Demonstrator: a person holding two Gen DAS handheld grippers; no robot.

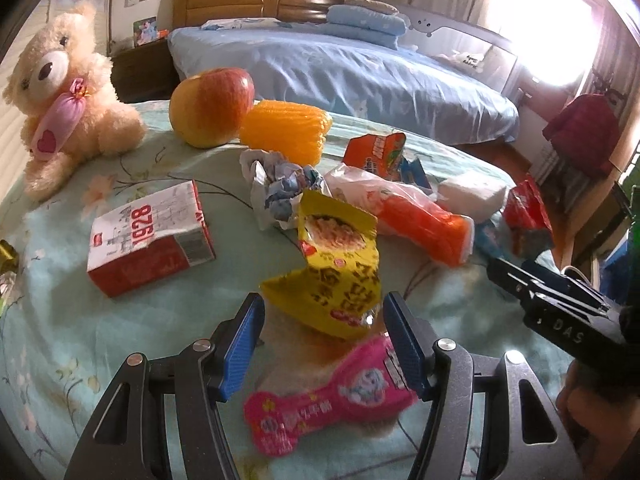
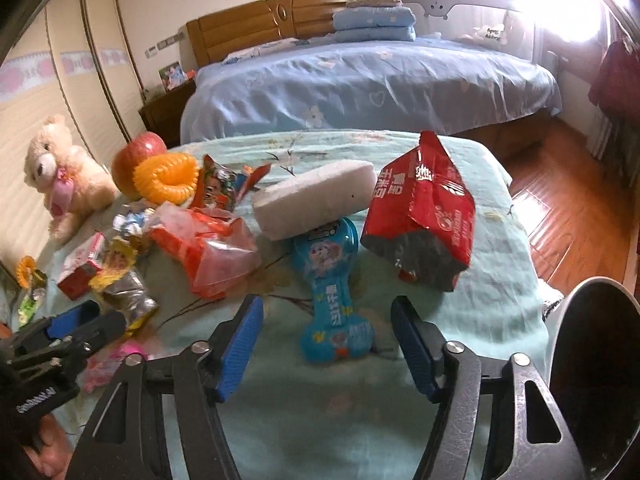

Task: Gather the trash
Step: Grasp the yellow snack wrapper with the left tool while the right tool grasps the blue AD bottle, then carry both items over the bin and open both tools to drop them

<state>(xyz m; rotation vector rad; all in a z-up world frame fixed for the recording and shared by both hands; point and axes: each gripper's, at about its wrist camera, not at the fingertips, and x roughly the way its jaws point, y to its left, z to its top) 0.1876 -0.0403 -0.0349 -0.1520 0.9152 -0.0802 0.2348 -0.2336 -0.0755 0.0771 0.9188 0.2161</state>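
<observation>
Trash lies on a table under a light green flowered cloth (image 1: pixel 64 320). My left gripper (image 1: pixel 324 344) is open, its blue pads either side of a yellow snack wrapper (image 1: pixel 340 268) and a pink bone-shaped packet (image 1: pixel 320 404). Behind them lie crumpled paper (image 1: pixel 280 184), an orange-and-clear bag (image 1: pixel 404 208) and a red-and-white box (image 1: pixel 148 236). My right gripper (image 2: pixel 326 348) is open around a blue bone-shaped packet (image 2: pixel 330 292). A red bag (image 2: pixel 420 216) and a white foam block (image 2: pixel 316 196) stand just beyond it. The right gripper also shows in the left wrist view (image 1: pixel 556 300).
A teddy bear (image 1: pixel 64 92), an apple (image 1: pixel 212 106) and an orange foam net (image 1: pixel 286 130) sit at the table's far left. A dark bin (image 2: pixel 596 368) stands at the right. A blue bed (image 2: pixel 360 84) is behind, wooden floor (image 2: pixel 568 208) to the right.
</observation>
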